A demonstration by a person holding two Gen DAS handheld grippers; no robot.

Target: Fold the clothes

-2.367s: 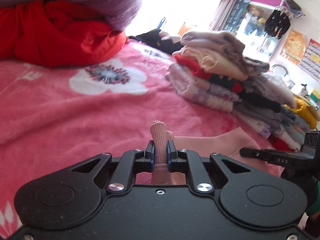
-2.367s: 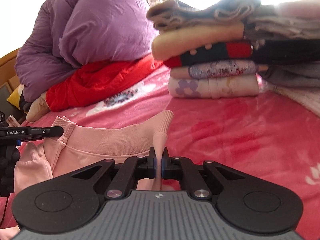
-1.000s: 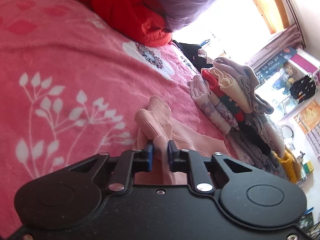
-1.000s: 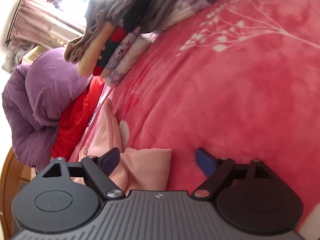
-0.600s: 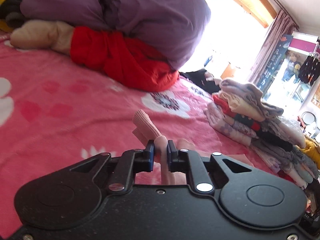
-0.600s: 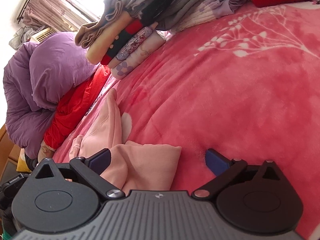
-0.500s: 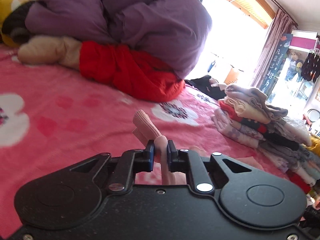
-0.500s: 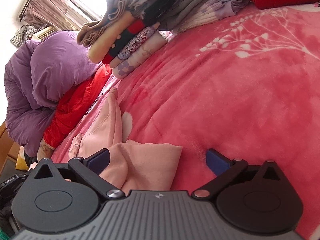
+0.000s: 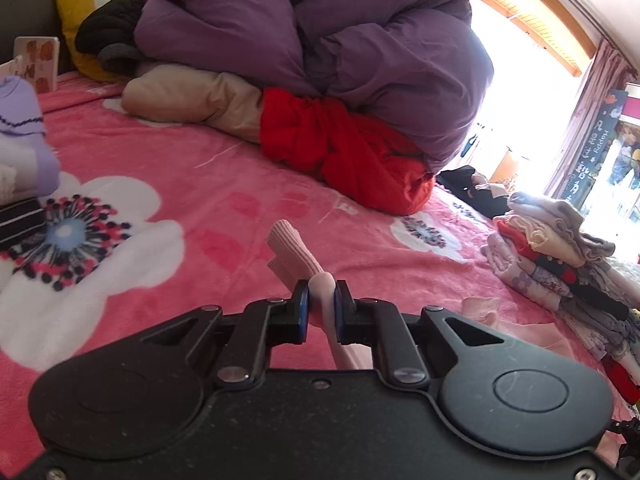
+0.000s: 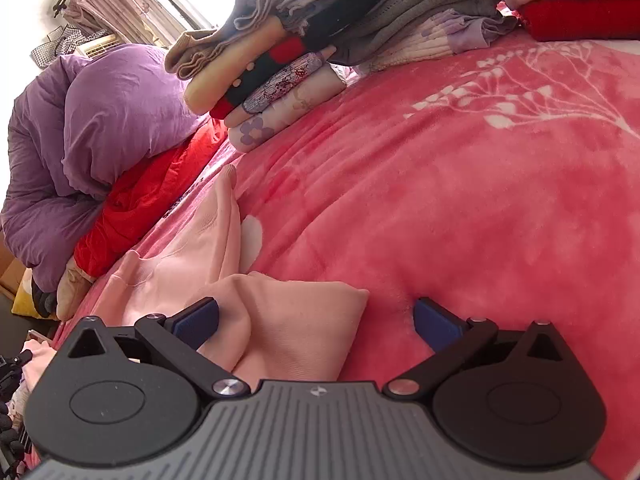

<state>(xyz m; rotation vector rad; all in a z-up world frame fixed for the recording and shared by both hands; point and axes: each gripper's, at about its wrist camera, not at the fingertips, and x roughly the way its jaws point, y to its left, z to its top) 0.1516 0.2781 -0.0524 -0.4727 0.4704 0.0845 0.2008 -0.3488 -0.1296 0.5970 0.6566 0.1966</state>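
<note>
One pink garment (image 9: 298, 256) sits pinched in left gripper (image 9: 322, 312).

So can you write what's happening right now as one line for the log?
task: fold clothes | left gripper: shut on pink top | right gripper: open over pink top | surface: pink blanket

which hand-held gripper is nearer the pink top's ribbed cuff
Left. The left hand-held gripper is shut on the pink top just behind the cuff; the right hand-held gripper sits open over a folded corner.
</note>
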